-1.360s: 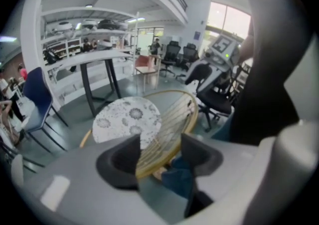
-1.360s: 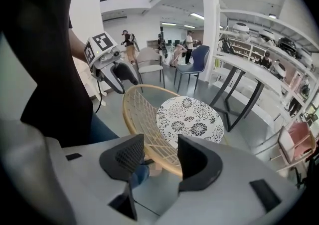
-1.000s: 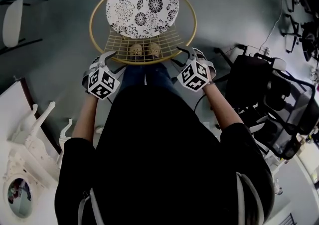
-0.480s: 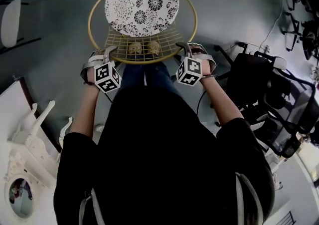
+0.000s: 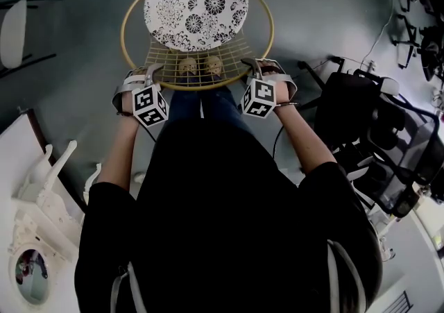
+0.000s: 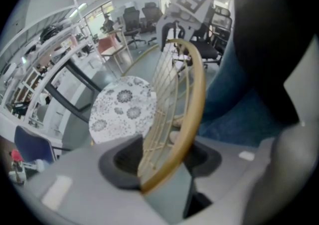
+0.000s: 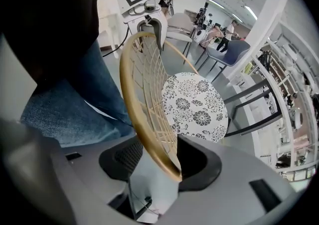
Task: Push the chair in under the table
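Chair stands on the grey floor straight in front of me, its back turned toward my legs. It is a round piece: a thin gold hoop circles the whole seat, and a round cushion printed with black and white flowers lies inside it. The back is a curved grid of fine gold wire with a thicker gold rim along the top, and my shoes show through that grid.

My left tongs point steeply down at the left end of the rim. In the left gripper view the gold rim runs between the two dark pads, and the jaws are closing on it with a little room still on each side. My right tongs come down at the right end of the same rim. In the right gripper view the rim passes between the pads, close to one of them, and the jaws stand apart around it.

Black office chairs stand off to my right, and a white carved piece of furniture is at my left
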{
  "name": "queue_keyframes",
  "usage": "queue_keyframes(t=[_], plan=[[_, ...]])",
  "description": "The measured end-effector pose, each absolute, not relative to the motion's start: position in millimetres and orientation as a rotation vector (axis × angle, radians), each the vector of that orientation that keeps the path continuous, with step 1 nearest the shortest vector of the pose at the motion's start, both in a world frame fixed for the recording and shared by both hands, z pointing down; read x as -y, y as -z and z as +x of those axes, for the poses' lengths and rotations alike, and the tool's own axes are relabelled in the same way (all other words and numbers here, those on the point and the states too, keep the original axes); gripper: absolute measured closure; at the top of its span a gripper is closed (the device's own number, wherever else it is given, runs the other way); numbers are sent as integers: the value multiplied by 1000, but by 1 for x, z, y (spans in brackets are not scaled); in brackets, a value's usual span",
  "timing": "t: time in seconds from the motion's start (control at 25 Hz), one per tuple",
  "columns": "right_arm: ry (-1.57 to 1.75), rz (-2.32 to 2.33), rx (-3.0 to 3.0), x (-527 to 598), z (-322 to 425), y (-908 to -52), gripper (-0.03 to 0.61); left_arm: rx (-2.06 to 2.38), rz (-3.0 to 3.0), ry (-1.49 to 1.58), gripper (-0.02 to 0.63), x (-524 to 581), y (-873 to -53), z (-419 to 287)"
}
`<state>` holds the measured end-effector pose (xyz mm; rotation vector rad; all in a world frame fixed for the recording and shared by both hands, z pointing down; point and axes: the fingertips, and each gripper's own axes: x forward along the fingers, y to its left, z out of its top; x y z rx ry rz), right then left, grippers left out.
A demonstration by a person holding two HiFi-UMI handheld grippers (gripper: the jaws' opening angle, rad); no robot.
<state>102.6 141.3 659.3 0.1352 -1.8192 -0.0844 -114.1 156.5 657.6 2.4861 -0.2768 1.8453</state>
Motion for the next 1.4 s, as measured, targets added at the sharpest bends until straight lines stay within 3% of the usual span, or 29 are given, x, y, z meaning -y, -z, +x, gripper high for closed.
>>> queue_keyframes(t=[0.96, 1.08, 1.4], plan=[[120, 165, 1782, -138, 105, -662, 382, 266, 2488, -1956, 389, -153, -666, -125], [148, 177, 1762, -133, 106, -663, 442, 246, 2493, -1985, 421, -152, -669, -126], [202, 163, 1710, -134, 107, -666, 477, 195, 2521, -2043, 451, -152, -674, -128]])
